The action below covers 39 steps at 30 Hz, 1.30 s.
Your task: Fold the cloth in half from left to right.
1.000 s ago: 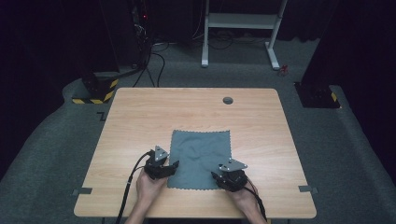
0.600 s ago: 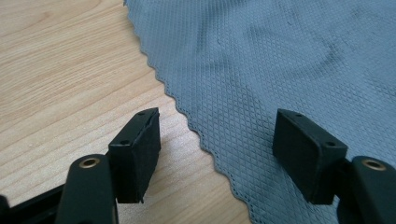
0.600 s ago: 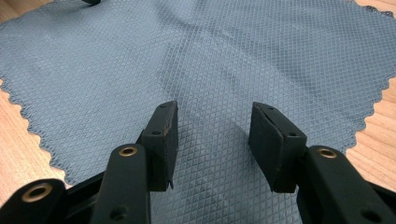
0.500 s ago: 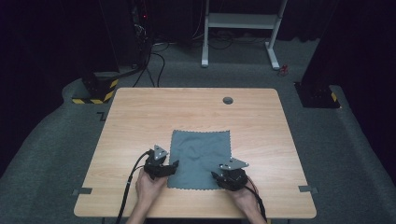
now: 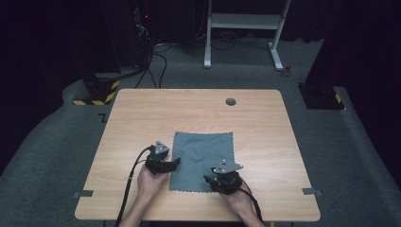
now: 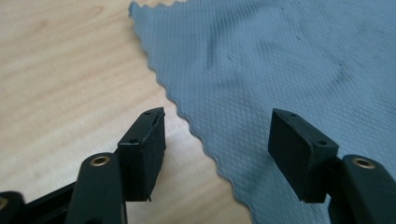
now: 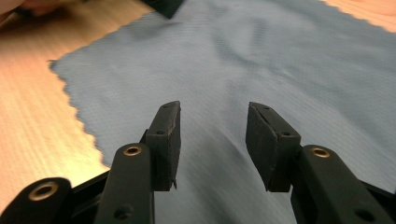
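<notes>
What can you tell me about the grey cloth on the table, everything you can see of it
The grey cloth is a roughly square piece of finely textured blue-grey fabric with scalloped, pinked edges. It lies spread flat on the wooden table, near the person's side, with only faint wrinkles. The left gripper straddles its left edge with jaws open; the right gripper is over its near part, jaws open, gripping nothing.

The counter [image 5: 142,123] was light wood with a fine straight grain and a smooth, faintly satin finish. The cloth [image 6: 280,60], grey-blue and matt, showed a tight waffle-like weave, a few soft creases and a scalloped, pinked edge. The left tongs [image 6: 217,149] and right tongs [image 7: 212,140] looked like matt black plastic with flat dull pads [image 7: 273,144], and small brass-coloured metal rivets [image 6: 99,161] shone at their joints.
</notes>
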Motion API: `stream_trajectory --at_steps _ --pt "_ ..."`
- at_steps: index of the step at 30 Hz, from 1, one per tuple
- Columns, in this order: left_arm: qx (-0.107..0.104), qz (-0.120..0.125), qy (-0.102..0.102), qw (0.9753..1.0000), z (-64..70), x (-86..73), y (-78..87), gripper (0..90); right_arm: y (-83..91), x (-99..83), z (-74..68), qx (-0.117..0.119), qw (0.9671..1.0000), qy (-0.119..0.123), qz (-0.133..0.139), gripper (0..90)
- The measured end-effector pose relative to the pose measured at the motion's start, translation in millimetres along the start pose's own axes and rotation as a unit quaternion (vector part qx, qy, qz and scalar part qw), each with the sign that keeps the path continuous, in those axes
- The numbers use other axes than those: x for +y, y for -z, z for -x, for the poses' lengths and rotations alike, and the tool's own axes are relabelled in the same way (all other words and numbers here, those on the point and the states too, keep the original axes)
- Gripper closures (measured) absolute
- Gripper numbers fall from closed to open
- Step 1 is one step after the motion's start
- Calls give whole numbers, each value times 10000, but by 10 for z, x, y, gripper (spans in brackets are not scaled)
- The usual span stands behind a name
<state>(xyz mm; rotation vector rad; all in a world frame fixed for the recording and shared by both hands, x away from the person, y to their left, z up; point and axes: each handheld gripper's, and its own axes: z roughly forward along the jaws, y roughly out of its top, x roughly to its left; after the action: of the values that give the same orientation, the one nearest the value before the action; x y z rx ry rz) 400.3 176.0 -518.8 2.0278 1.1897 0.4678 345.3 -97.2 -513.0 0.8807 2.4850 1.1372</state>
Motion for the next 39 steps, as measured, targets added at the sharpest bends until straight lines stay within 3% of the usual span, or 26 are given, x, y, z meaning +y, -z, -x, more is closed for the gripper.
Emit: stream_trajectory --at_steps 4,8,12,13,14,15,16,21,29,32,36,39 --pt "10 -58 100 9999 -105 92 -59 366 -60 69 -85 134 9998 151 -4 573" --pt "9 -288 211 9994 -244 255 -144 361 -165 184 -220 327 9988 373 26 588" --pt "-6 -187 316 9993 -297 346 -161 381 -230 235 -303 438 9978 498 -4 593" --pt "-62 -10 461 9989 -331 369 -174 391 -268 267 -353 506 9971 564 8 594" --pt "-76 -2 532 9986 -356 375 -189 393 -285 282 -375 534 9968 588 6 595" --pt "-76 -2 532 9986 -356 375 -189 393 -285 282 -375 534 9968 588 6 595" --pt "-75 -194 522 9984 -386 398 -249 386 -320 306 -417 590 9962 646 18 597" --pt "-2 -336 429 9985 -392 496 -366 402 -385 337 -535 728 9942 797 -20 622" --pt "57 -309 483 9983 -422 617 -474 423 -494 392 -685 996 9903 969 -22 664" --pt "109 -417 475 9979 -454 642 -548 425 -553 409 -786 1074 9888 1032 -53 656" --pt "102 -447 522 9976 -471 654 -595 441 -593 418 -845 1057 9883 1093 -117 650" --pt "129 -327 689 9970 -504 660 -622 463 -629 428 -884 1006 9877 1186 -185 634"
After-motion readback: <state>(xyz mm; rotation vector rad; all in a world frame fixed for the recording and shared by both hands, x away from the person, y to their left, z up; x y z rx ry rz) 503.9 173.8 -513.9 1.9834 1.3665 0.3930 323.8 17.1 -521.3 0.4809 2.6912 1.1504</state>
